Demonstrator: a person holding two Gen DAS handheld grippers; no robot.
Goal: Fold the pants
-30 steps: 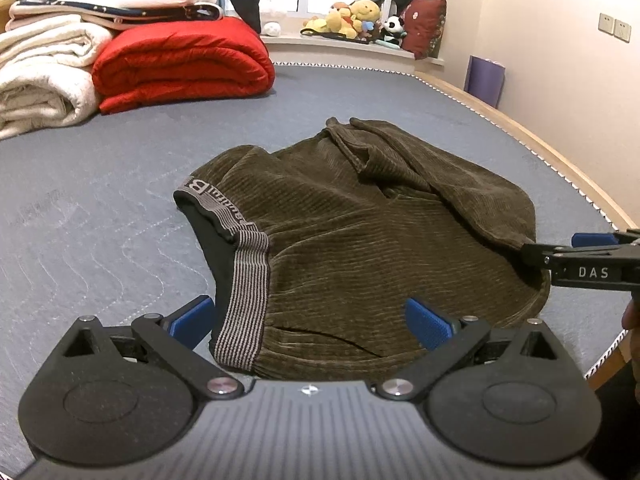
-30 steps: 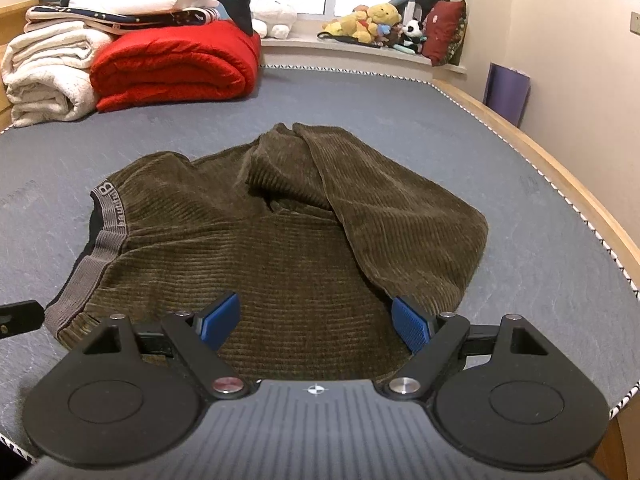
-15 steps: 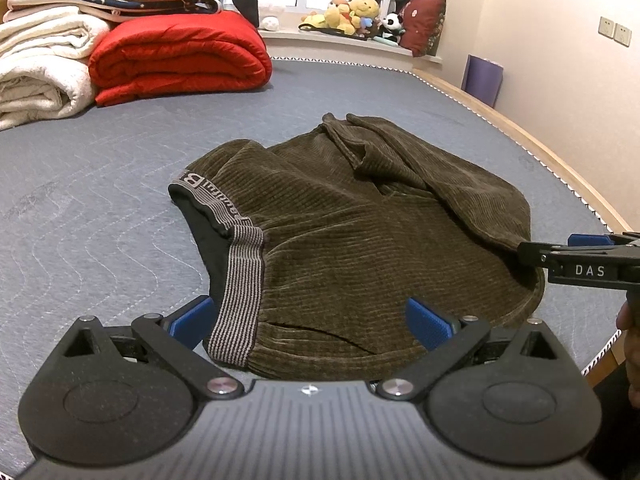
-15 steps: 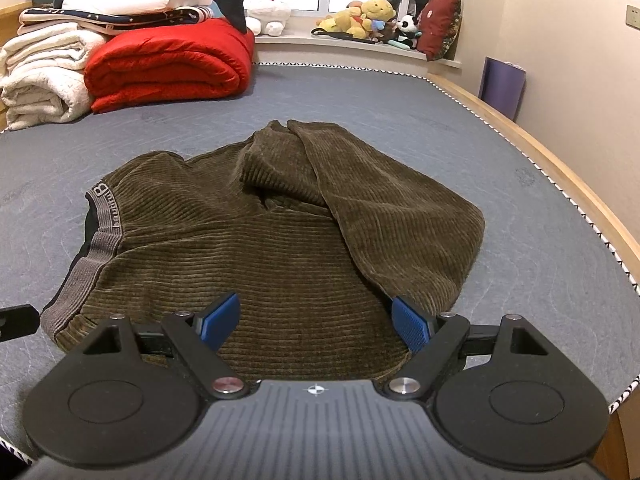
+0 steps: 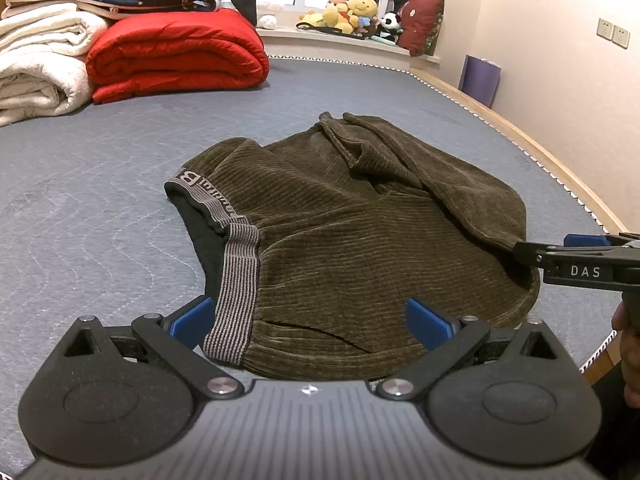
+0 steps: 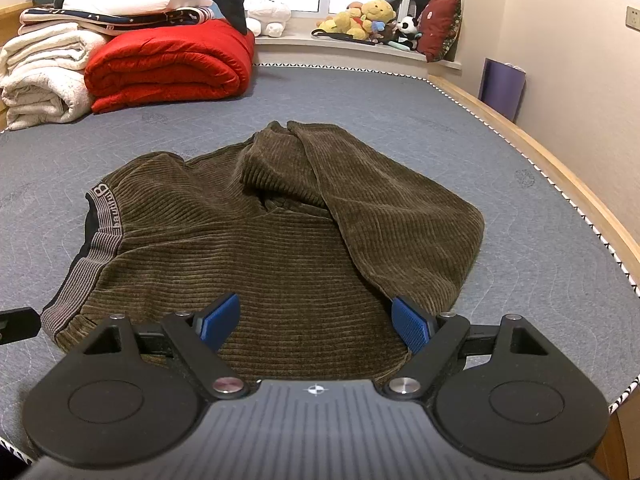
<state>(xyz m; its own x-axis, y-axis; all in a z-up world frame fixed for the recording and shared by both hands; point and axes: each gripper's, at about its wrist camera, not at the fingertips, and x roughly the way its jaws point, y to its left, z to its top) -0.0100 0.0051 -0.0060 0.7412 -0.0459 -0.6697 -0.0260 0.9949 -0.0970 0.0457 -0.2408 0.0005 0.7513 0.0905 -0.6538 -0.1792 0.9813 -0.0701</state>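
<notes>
Dark olive corduroy pants (image 5: 360, 236) lie folded in a heap on the grey mattress (image 5: 100, 200), with the striped grey waistband (image 5: 236, 276) at the left. The legs are folded back over the body (image 6: 380, 208). My left gripper (image 5: 310, 320) is open, its blue pads astride the near waistband corner. My right gripper (image 6: 318, 320) is open over the near hem of the pants (image 6: 280, 260). The right gripper also shows side-on at the right edge of the left wrist view (image 5: 576, 260), by the folded edge.
A red quilt (image 5: 176, 60) and white blankets (image 5: 36, 68) are stacked at the far left. Plush toys (image 6: 368, 20) line the window ledge. The wooden bed edge (image 6: 560, 164) runs along the right, near the wall.
Both grippers have edged slightly forward and lower toward the pants. The pants have not moved and both grippers stay open.
</notes>
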